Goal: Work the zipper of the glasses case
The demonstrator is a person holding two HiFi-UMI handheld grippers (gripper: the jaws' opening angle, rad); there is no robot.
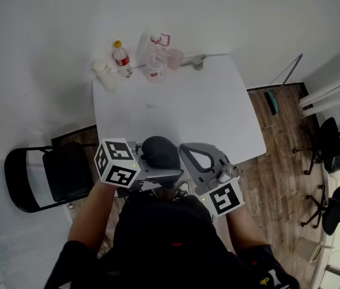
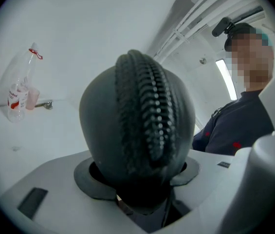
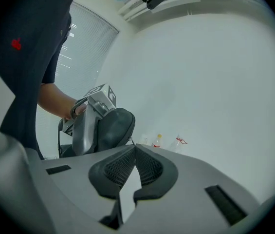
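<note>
White desk [image 1: 176,113] stood against a pale wall, with wood floor [image 1: 284,143] showing to its right.

Nearest the person's dark shirt, both tools were held close together at the desk's near edge. The left gripper [image 2: 137,177] had its fingers [image 2: 86,179] spread and clamped on the glasses case [image 2: 137,126], one pad pressed to each side of its rounded dark shell. The case stood end-up in that grip, its zipper [image 2: 147,111] running up the middle of the face turned to the left gripper's camera, teeth meshed along the stretch in sight. Whether the case touched the desk could not be told.

Just to the right, the right gripper [image 3: 134,151] had its fingers [image 3: 152,169] closed together, pad against pad. Their tips sat right at the edge of the case, where a small zipper tab [image 3: 129,139] stuck out (whether the tab was actually pinched between them could not be made out).

Further off, at the desk's far edge, stood a red-labelled bottle [image 1: 121,58] with a yellow cap, a clear plastic bottle [image 1: 155,62] beside it, and a pink cup [image 1: 174,58] just to the right. A black chair [image 1: 49,176] stood by the desk's left side.
</note>
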